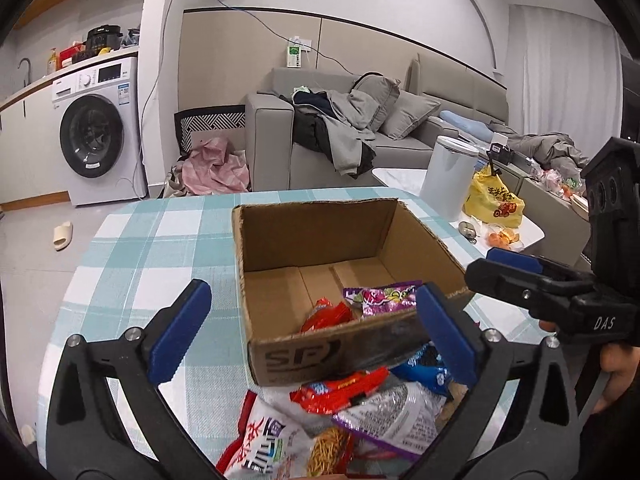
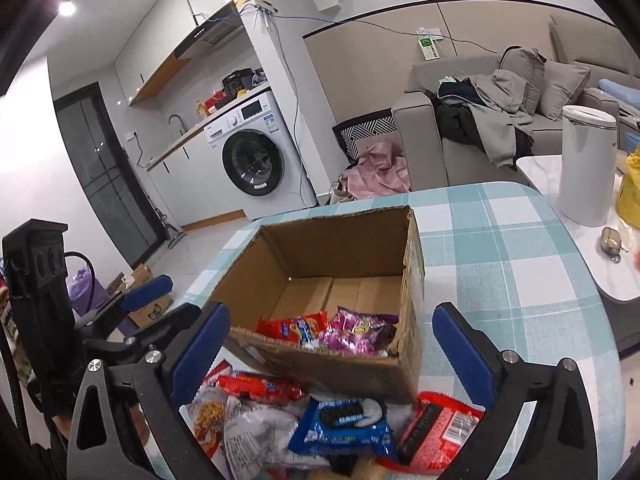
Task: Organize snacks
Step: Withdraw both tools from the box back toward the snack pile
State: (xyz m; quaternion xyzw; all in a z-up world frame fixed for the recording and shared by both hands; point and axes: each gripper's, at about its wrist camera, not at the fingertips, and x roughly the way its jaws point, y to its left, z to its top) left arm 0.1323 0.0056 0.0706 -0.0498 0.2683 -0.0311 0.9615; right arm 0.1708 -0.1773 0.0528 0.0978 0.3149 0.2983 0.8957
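Note:
An open cardboard box (image 1: 320, 236) (image 2: 332, 248) stands on the checked tablecloth (image 1: 160, 248). A red packet (image 1: 326, 314) (image 2: 292, 328) and a purple packet (image 1: 380, 298) (image 2: 360, 334) lie inside it by the near wall. In front of the box is a pile of snacks: a blue Oreo pack (image 2: 344, 420), red packets (image 2: 260, 388) (image 1: 340, 392), a silvery bag (image 1: 392, 412). My left gripper (image 1: 312, 334) is open above the pile, holding nothing. My right gripper (image 2: 330, 350) is open the same way, just right of the left one. Each shows at the other view's edge.
A low white side table (image 1: 532, 232) to the right carries a white bin (image 1: 450, 176), a yellow bag (image 1: 492, 200) and oranges. Beyond the table are a grey sofa (image 1: 280, 140) with clothes, a washing machine (image 1: 96, 132) and a slipper on the floor.

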